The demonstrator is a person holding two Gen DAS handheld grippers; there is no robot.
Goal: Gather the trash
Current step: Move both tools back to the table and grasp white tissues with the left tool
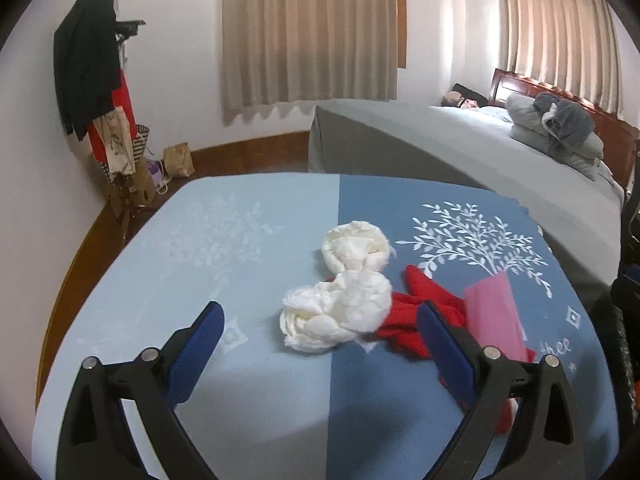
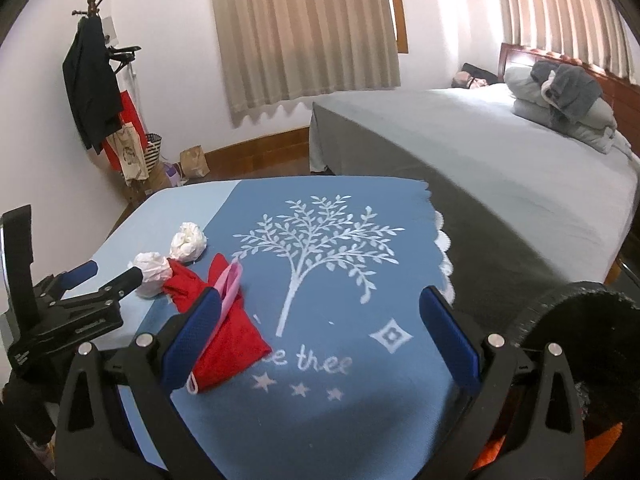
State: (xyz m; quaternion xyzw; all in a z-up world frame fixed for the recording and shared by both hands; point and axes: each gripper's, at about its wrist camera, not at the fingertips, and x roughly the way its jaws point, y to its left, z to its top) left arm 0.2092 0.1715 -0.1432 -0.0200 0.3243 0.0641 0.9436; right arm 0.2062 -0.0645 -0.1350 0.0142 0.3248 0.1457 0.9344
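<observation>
Currently both grippers gaped wide, holding nothing. Left gripper (image 1: 320, 328) straddled the near tissue wad (image 1: 338, 310) mid-table (image 1: 132, 280); second wad (image 1: 356, 246) just behind. Red bag (image 2: 216, 320) lay flat, long axis running from near edge toward the wads. Right gripper (image 2: 320, 320) hovered beside it.

soft daylight filtering through closed curtains (image 1: 310, 32); mild overall blur, strong fisheye bending at edges, dark vignetted corners.

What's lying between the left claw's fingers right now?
The nearer tissue wad sits just ahead of the open left claw, with bare tablecloth below, per the left wrist view.
</observation>
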